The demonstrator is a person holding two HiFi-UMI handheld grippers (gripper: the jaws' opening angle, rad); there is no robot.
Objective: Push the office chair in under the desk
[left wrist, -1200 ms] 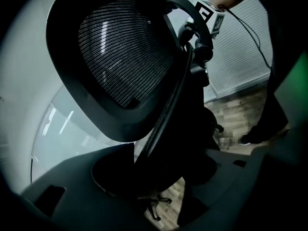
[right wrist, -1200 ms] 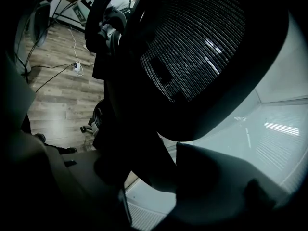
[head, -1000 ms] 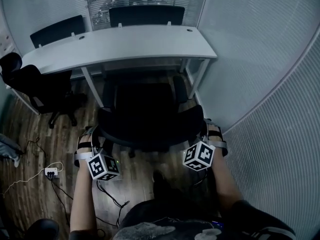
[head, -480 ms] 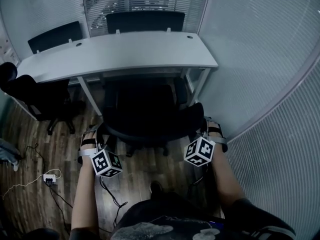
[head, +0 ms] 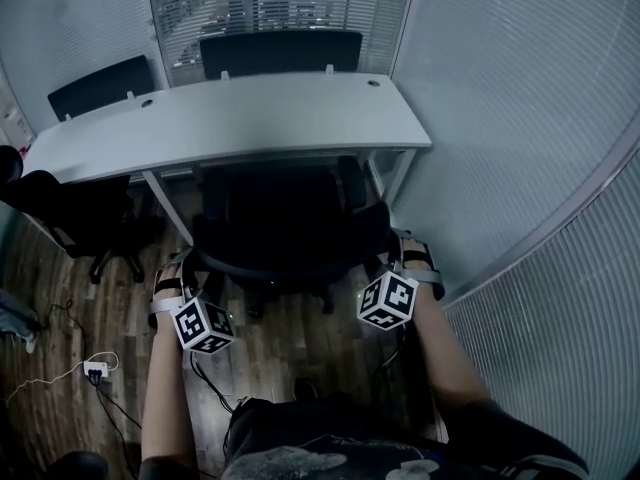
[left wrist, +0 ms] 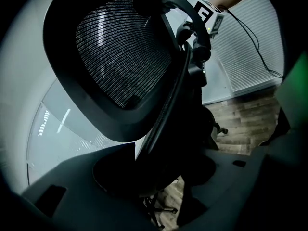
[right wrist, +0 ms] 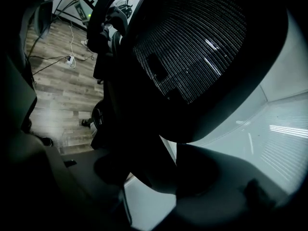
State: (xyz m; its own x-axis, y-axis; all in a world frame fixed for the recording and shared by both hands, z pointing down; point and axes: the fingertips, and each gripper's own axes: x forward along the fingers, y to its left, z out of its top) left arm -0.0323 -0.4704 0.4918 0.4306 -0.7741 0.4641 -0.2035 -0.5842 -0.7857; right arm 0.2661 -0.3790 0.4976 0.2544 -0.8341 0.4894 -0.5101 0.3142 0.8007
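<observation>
The black office chair (head: 280, 218) stands with its seat partly beneath the white desk (head: 230, 118). Its mesh backrest (left wrist: 120, 52) faces me. My left gripper (head: 190, 265) is at the backrest's left edge, and in the left gripper view (left wrist: 159, 177) the frame runs between the widely spread jaws and fills the gap. At the right edge, my right gripper (head: 397, 250) holds the same way; the backrest (right wrist: 192, 47) fills the space between its jaws (right wrist: 154, 177). The pads themselves are dark and hard to make out.
Another black chair (head: 70, 213) stands left of the desk, and two more (head: 280, 50) sit behind it. A power strip (head: 95, 370) with cables lies on the wood floor at the left. A ribbed partition wall (head: 500, 148) runs close along the right. The desk leg (head: 400, 180) stands beside the chair's right arm.
The chair has rolled forward, farther under the desk, with both grippers moving along at its backrest. The side chair and power strip have slid toward the frame's left edge.
</observation>
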